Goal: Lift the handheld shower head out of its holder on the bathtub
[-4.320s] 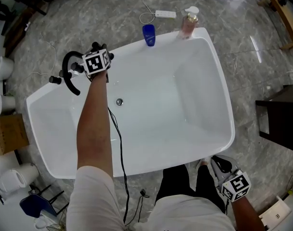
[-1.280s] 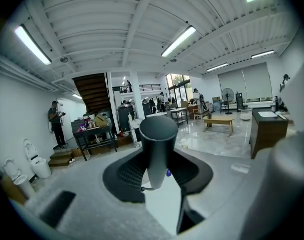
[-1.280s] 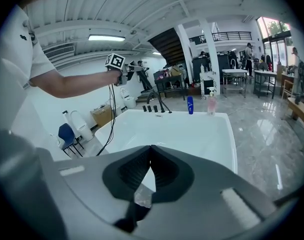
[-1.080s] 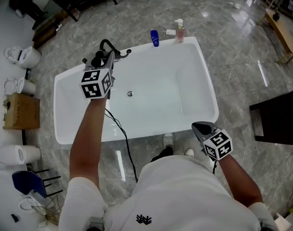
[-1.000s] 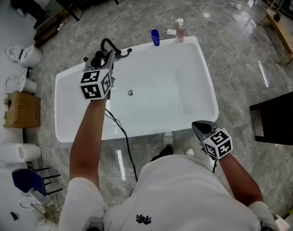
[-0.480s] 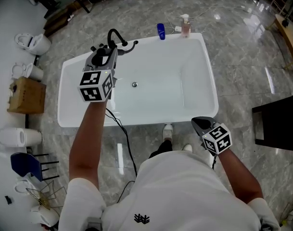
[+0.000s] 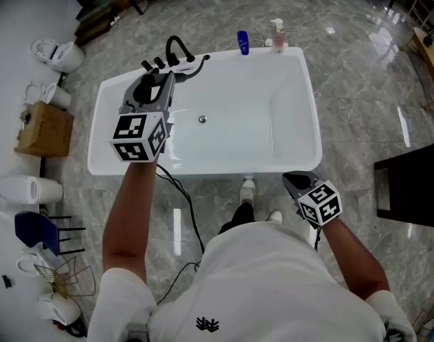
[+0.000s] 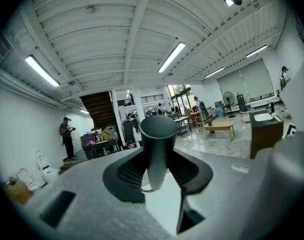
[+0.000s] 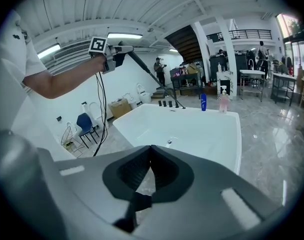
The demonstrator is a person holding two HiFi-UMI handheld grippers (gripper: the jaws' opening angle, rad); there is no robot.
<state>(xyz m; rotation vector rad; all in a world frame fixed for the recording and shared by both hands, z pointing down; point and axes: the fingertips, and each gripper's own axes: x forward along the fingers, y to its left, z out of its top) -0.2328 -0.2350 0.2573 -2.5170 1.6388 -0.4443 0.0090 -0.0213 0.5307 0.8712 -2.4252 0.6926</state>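
Note:
My left gripper [image 7: 158,83] is raised over the left end of the white bathtub [image 7: 296,148], near the black faucet [image 7: 175,48] and its knobs. It is shut on the handheld shower head [image 7: 194,65]. In the left gripper view the shower head's dark round handle [image 8: 158,139] stands upright between the jaws of the left gripper [image 8: 159,184]. In the right gripper view the shower head [image 9: 123,50] is high in the air, and its hose [image 9: 149,76] slants down to the faucet. My right gripper [image 7: 293,181] hangs by the tub's near right corner, its jaws [image 9: 149,171] shut on nothing.
A blue bottle [image 7: 243,41] and a pink pump bottle [image 7: 277,37] stand on the tub's far rim. Toilets [image 7: 58,54], a cardboard box [image 7: 45,128] and a blue chair [image 7: 33,232] line the left. A dark cabinet [image 7: 413,189] is at the right. A black cable [image 7: 185,206] hangs from my left arm.
The left gripper has risen and drawn back from the faucet with the shower head in it, and the tub looks farther off. The right gripper has shifted only slightly.

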